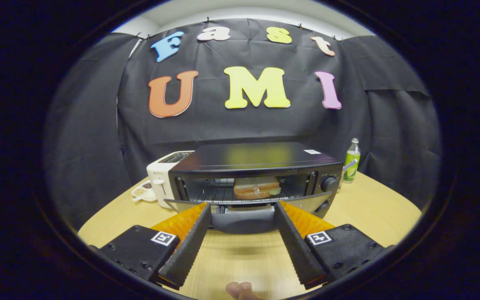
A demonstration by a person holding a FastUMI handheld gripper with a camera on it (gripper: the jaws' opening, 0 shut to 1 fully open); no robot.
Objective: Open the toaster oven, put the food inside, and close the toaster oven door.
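No brand name or printed text is legible on any item. A small white sticker (312, 151) sits on the far right corner of the oven top; its print is too small to read. Each finger mount carries a square black-and-white marker tag (163, 238).

At the far left of the wooden table (373, 212), a small white dish (142, 192) holds dark and pale contents. Just right of it stands a white slot toaster (163, 177), touching or nearly touching the left side of the toaster oven (254, 175).

The toaster oven is black and sits at the table centre. Its door (244, 210) is lowered toward the near side, with the door handle (243, 221) facing the gripper. The food (256, 187), a sandwich, lies on the wire rack inside the open cavity. Control knobs (328, 183) occupy the right panel.

The gripper (242, 207) has its fingers spread wide apart, gripping nothing. The fingertips reach the door's near edge, flanking the handle. The sandwich lies beyond them, centred between the two fingers.

A green-labelled bottle (351, 160) stands at the far right, beside the oven.

A person's fingers (240, 289) show at the near edge.
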